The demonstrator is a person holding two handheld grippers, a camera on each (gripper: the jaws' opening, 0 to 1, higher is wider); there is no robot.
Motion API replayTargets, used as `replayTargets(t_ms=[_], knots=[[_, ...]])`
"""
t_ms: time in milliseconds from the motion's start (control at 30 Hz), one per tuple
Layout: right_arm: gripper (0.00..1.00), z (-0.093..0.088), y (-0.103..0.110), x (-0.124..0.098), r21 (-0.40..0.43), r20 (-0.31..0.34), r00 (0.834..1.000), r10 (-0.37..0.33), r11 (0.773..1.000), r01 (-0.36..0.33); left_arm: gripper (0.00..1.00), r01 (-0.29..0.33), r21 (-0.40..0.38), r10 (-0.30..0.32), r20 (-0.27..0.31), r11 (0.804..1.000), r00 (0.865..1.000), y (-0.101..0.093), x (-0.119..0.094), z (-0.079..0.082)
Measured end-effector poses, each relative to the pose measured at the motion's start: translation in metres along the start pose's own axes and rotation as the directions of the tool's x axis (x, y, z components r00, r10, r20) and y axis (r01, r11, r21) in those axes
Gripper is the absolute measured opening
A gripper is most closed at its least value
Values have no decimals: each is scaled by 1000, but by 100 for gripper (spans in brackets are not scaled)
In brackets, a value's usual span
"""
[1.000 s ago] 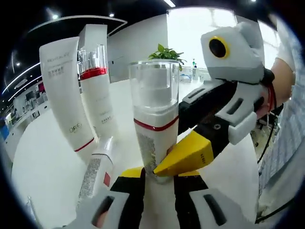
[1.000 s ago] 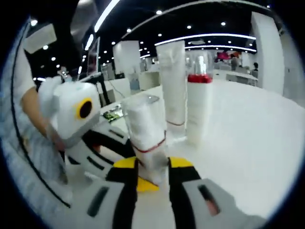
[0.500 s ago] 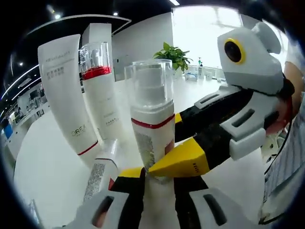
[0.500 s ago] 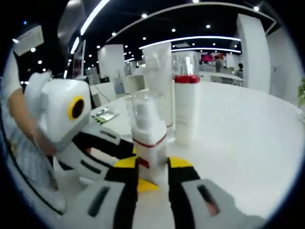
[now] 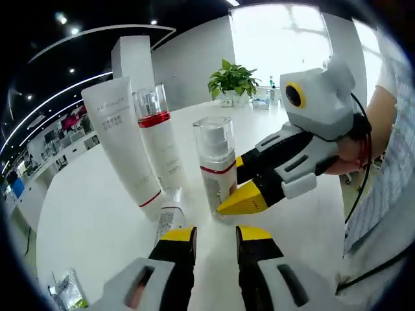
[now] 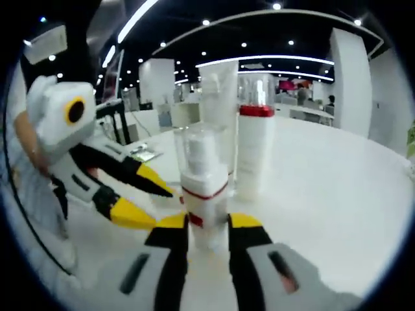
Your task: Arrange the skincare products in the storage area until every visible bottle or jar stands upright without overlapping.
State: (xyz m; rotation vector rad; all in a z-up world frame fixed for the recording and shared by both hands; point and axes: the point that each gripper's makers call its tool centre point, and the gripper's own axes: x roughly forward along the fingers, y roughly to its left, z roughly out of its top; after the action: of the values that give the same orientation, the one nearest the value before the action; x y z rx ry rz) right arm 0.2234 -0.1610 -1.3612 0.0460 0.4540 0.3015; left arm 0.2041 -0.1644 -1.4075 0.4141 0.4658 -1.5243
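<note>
Closest in the left gripper view is the left gripper [image 5: 215,234], yellow-tipped jaws apart with bare white table [image 5: 97,220] between them. Just past its left jaw a small white tube [image 5: 168,219] lies flat on the table, long axis running away from the camera, with a printed panel and a bit of red I can't read.

Next up, the pump bottle [image 5: 216,170] stands upright near the table's middle: white body, red band, clear cap over the pump. Its label text is too small to make out. The right gripper [image 5: 235,188] comes in from the right and has its yellow tips closed around the lower part of that bottle; in the right gripper view the same bottle [image 6: 204,189] sits squeezed between that gripper's [image 6: 207,228] jaws, base on the table.

Behind it stand a taller bottle [image 5: 160,144] with a red collar and clear cap, upright, and a big white tube [image 5: 125,149] standing on its cap and leaning a little. The tube has grey lettering near the top, blurry.

Far back: a potted plant [image 5: 231,79] on the table's far edge.
</note>
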Motion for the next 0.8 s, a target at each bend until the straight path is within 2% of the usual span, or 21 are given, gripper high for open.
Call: replayTargets(t_ms=[67, 133, 267, 433, 533, 567, 633, 667, 700, 733, 800], knots=[[22, 1, -10, 0, 122, 32, 993, -114, 987, 109, 25, -27, -20, 27, 3, 999, 1000, 6, 5, 5], [22, 1, -12, 1, 123, 32, 990, -138, 983, 133, 27, -35, -25, 35, 4, 999, 999, 9, 7, 6], [22, 1, -16, 4, 110, 27, 982, -189, 976, 185, 38, -51, -30, 52, 2, 998, 999, 12, 10, 9], [21, 1, -18, 4, 107, 38, 981, -189, 977, 184, 37, -54, -27, 54, -6, 998, 999, 14, 10, 10], [17, 1, -16, 3, 72, 37, 982, -186, 981, 183, 29, -56, -13, 55, -22, 998, 998, 14, 7, 10], [17, 1, -16, 3, 61, 36, 982, -184, 981, 182, 24, -56, -11, 55, -33, 998, 998, 14, 4, 9], [1, 0, -15, 3, 39, 34, 983, -182, 983, 180, 22, -55, -7, 55, -54, 998, 997, 14, -2, 7], [3, 0, -15, 2, 40, 37, 983, -182, 983, 181, 22, -60, -8, 59, -58, 998, 997, 16, -12, 4], [2, 0, -16, 2, 36, 40, 982, -184, 983, 182, 22, -64, -3, 64, -61, 998, 996, 16, -17, 3], [3, 1, -17, 2, 32, 44, 982, -185, 983, 183, 22, -80, 8, 80, -46, 997, 996, 19, -38, 9], [7, 2, -21, 4, 15, 50, 982, -180, 984, 179, 22, -115, 48, 116, -9, 992, 993, 28, -49, 20]])
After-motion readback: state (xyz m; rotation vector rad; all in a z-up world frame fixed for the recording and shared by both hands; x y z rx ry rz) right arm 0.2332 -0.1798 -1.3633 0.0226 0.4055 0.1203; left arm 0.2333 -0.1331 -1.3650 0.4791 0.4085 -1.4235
